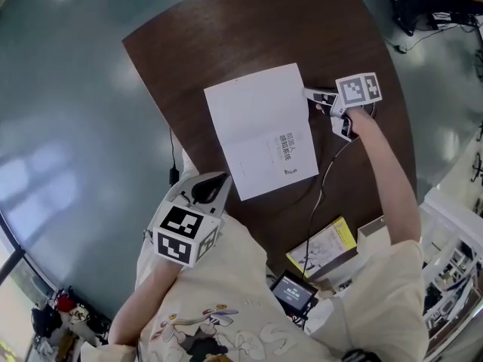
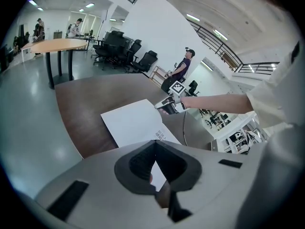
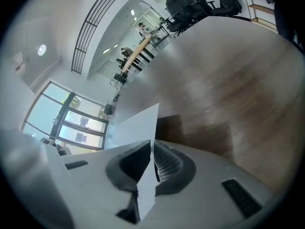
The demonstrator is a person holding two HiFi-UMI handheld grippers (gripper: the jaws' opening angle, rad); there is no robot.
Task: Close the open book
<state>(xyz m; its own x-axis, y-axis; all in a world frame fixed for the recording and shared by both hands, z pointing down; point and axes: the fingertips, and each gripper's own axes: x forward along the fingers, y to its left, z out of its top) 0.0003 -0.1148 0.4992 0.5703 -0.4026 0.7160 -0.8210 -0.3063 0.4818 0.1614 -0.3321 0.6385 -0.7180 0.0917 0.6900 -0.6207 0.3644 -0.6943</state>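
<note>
An open white book (image 1: 260, 130) lies flat on the dark brown table (image 1: 226, 36), with small print on its near right part. My right gripper (image 1: 309, 95) is at the book's right edge near the far corner, shut on that page's edge. In the right gripper view the thin white page (image 3: 138, 125) stands lifted and pinched between the pads of the right gripper (image 3: 151, 149). My left gripper (image 1: 207, 189) hovers at the table's near edge just short of the book, its jaws together with nothing in them. The left gripper view shows the book (image 2: 136, 125) ahead of the left gripper (image 2: 153, 144), and the right gripper (image 2: 159, 106) at the book's far corner.
A black cable (image 1: 321, 183) runs across the table from the right gripper. A yellow-and-white box (image 1: 326, 249) and a small screen device (image 1: 294, 292) sit at the table's near right. A second cable (image 1: 173, 164) hangs at the left edge. A person (image 2: 183, 66) stands far back among office chairs.
</note>
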